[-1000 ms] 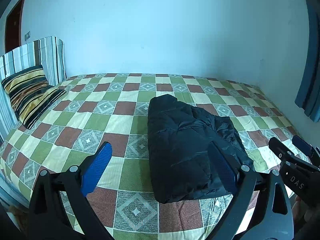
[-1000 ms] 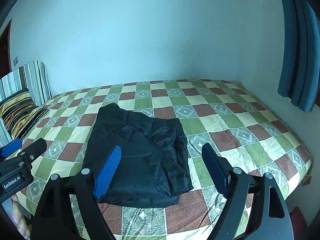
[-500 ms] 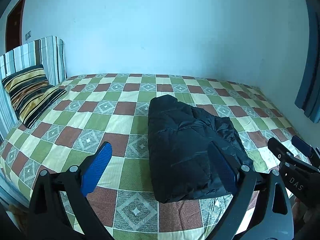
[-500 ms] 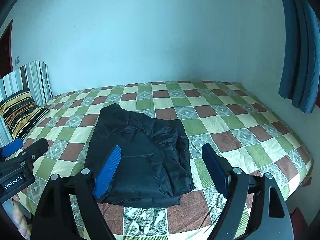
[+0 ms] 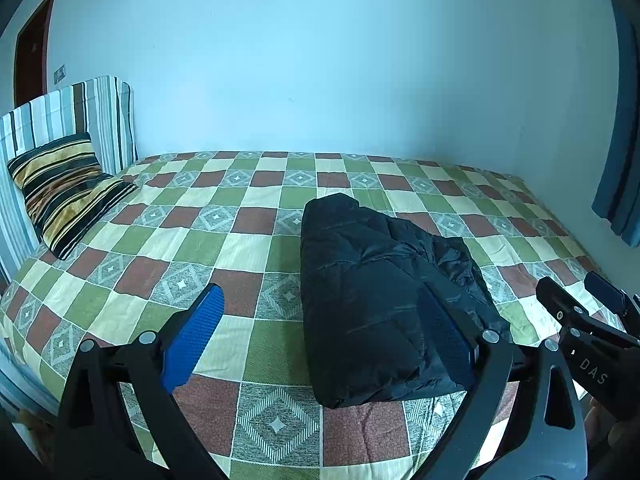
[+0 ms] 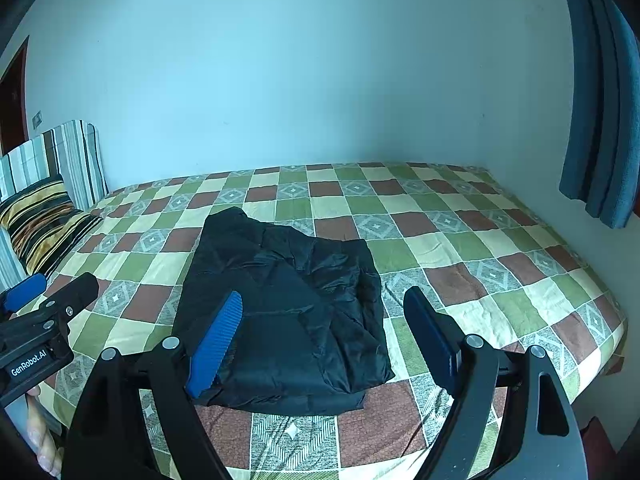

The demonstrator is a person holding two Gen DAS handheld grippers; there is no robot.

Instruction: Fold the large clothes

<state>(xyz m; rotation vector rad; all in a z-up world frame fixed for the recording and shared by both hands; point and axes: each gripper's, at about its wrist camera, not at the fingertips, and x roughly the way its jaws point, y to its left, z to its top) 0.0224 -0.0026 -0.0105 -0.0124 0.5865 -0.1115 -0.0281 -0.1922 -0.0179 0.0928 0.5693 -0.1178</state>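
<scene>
Nothing has moved since the earlier frames: both grippers and the jacket sit where they were. Your left gripper hangs spread wide and released, nothing between the blue pads. Your right gripper is the same, jaws apart and empty, hovering above the bed and not touching cloth. In the left view the right gripper pokes in at 4 o'clock; in the right view the left one pokes in at 9 o'clock, so you hold them side by side.

The black jacket lies on the checkered bedspread near the front edge, straight ahead of the right jaws and at about 1 o'clock from the left jaws. It is already a compact block, layers stacked, with the near edge fairly square. The top at 12 o'clock is still lumpy and one back corner sticks up higher than the rest.

The striped pillow sits well apart at 10 o'clock; the blue curtain hangs at 2 o'clock.

The folding looks about done to me. At most, flatten that raised corner or tidy the right side. Otherwise you can stop.
</scene>
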